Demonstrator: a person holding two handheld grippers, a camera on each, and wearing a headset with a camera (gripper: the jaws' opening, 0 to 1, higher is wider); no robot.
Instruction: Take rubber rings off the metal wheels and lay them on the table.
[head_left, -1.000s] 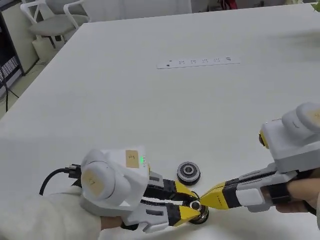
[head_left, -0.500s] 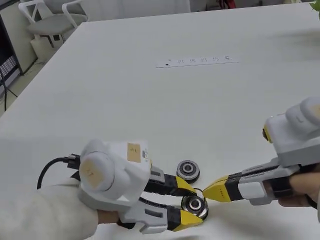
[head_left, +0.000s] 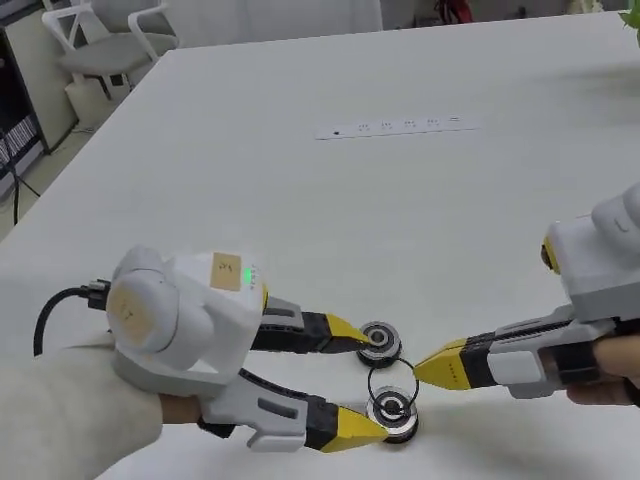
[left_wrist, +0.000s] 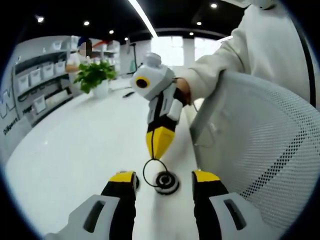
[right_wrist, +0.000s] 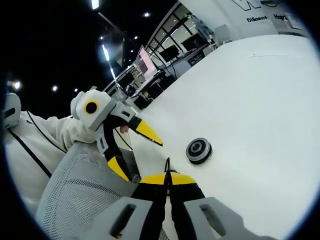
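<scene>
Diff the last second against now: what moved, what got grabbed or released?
The left tool let go of the near wheel and opened wide. The right tool, shut on the rubber ring, pulled it off that wheel toward its own side; the loop now looks mostly clear of the wheel. Unchanged: the near wheel and the far wheel sit where they were on the table.

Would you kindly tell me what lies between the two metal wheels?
A thin rubber ring, pinched by the shut right gripper, sits in that gap, seen in the head view.
</scene>
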